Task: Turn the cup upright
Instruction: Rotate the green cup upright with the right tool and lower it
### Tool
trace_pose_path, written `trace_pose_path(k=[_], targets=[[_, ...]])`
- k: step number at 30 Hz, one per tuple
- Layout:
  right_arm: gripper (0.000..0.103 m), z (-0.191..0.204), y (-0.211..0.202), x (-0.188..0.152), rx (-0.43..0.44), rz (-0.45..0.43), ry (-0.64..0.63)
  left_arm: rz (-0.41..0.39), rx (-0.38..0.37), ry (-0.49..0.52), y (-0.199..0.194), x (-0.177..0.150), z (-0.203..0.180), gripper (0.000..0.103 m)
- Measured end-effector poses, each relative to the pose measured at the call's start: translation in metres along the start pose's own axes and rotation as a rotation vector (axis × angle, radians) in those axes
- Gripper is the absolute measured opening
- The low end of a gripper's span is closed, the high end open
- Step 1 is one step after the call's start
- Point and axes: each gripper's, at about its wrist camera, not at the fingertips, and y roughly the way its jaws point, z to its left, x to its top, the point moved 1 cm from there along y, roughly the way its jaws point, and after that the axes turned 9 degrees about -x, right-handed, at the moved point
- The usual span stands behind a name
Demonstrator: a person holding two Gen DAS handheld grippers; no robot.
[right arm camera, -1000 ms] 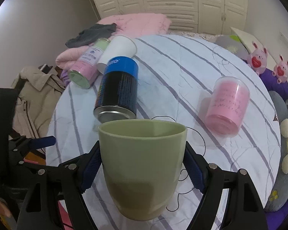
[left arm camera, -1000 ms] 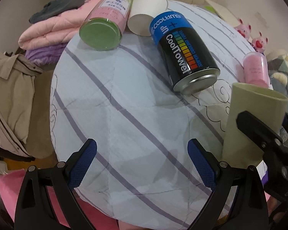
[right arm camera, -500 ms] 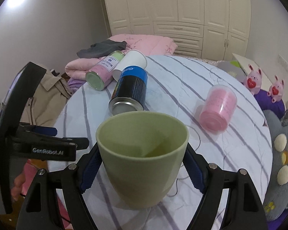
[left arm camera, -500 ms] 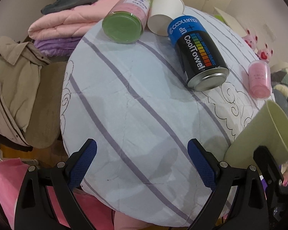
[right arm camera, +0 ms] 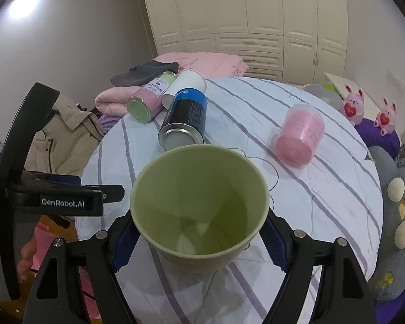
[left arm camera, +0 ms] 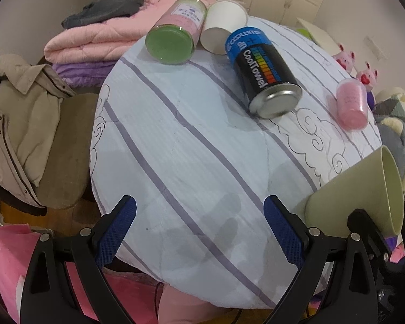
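Note:
My right gripper (right arm camera: 199, 239) is shut on a pale green cup (right arm camera: 199, 208), held above the near edge of the round table (right arm camera: 324, 202). The cup tilts with its empty mouth toward the camera. In the left wrist view the same cup (left arm camera: 356, 197) shows at the right, leaning with its mouth up and to the right. My left gripper (left arm camera: 199, 229) is open and empty over the table's near edge; its body also shows in the right wrist view (right arm camera: 64, 202).
On the striped tablecloth (left arm camera: 189, 135) lie a black and blue can (left arm camera: 262, 73), a green-lidded pink jar (left arm camera: 175, 32), a white paper cup (left arm camera: 221, 27) and a pink plastic cup (left arm camera: 352, 105). Folded blankets (left arm camera: 94, 40) and a beige jacket (left arm camera: 19, 113) are at the left.
The right gripper has lifted the green cup and tipped it so its mouth faces the camera. The left gripper has drawn back, showing more of the table.

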Motion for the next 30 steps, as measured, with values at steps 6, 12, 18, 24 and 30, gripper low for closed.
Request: trace_pose_path(k=[6,12,18,24,30], targets=[[0.082,-0.005,0.004,-0.004,0.038,0.056,0.042,-0.016,0.006,0.029,-0.008,-0.008,-0.009,0.097],[0.083,0.0,-0.005,-0.008,0.036,0.063,-0.002,-0.023,0.014,0.054,-0.014,-0.013,-0.019,0.097],[0.083,0.001,-0.012,-0.013,0.023,0.068,-0.009,-0.035,0.019,0.069,-0.019,-0.018,-0.026,0.097],[0.083,-0.005,-0.019,-0.016,0.015,0.068,0.011,-0.053,0.024,0.091,-0.027,-0.024,-0.034,0.097],[0.083,-0.01,-0.032,-0.021,0.022,0.052,0.028,-0.118,0.033,0.142,-0.039,-0.037,-0.047,0.097]])
